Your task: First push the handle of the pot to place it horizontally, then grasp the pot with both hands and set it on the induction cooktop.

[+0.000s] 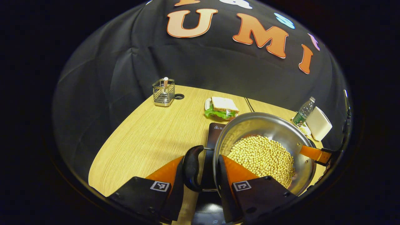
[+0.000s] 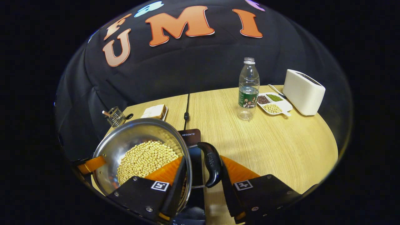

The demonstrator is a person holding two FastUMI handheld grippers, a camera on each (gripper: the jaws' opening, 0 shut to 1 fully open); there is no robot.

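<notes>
Pot [image 1: 265, 150] hangs tilted, apparently just above the induction cooktop [image 1: 215, 129]; my left tool [image 1: 203, 175] and right tool [image 2: 201, 175] each clamp a side handle.

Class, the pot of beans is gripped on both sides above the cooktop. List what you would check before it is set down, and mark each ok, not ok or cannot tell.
1. Left hand-held gripper around the left handle: ok.
2. Right hand-held gripper around the right handle: ok.
3. Both fingers pressing firmly: cannot tell.
4. Pot level: not ok, looks tilted.
5. Beans inside the pot: ok.
6. Induction cooktop below the pot: ok.
</notes>
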